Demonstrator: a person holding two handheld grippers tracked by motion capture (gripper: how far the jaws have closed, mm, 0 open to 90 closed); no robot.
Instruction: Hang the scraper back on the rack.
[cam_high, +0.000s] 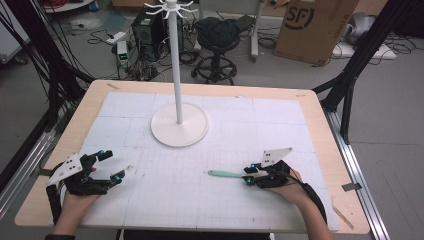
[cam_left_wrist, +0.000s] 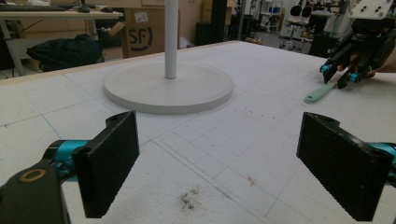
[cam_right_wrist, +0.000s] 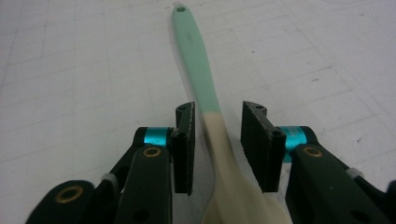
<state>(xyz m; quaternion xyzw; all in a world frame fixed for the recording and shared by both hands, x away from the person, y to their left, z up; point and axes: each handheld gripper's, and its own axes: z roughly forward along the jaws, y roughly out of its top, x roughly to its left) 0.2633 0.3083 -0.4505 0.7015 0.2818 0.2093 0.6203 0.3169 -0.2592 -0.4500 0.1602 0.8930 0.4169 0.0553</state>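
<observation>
At lower left of the high view we find the left gripper (cam_high: 111, 166) resting on the white mat (cam_high: 165, 200), jaws spread wide with nothing between them. Lower right, the right gripper (cam_high: 248, 173) straddles a spoon (cam_right_wrist: 212, 135); its jaws flank the cream neck with gaps either side, not clamped. Its mint handle points frame-left. Farther back stands a white hanger stand (cam_high: 178, 95).

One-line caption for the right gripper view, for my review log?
Right gripper straddles the neck of a spatula, jaws open either side, mint-green handle pointing away over the gridded white mat.
</observation>
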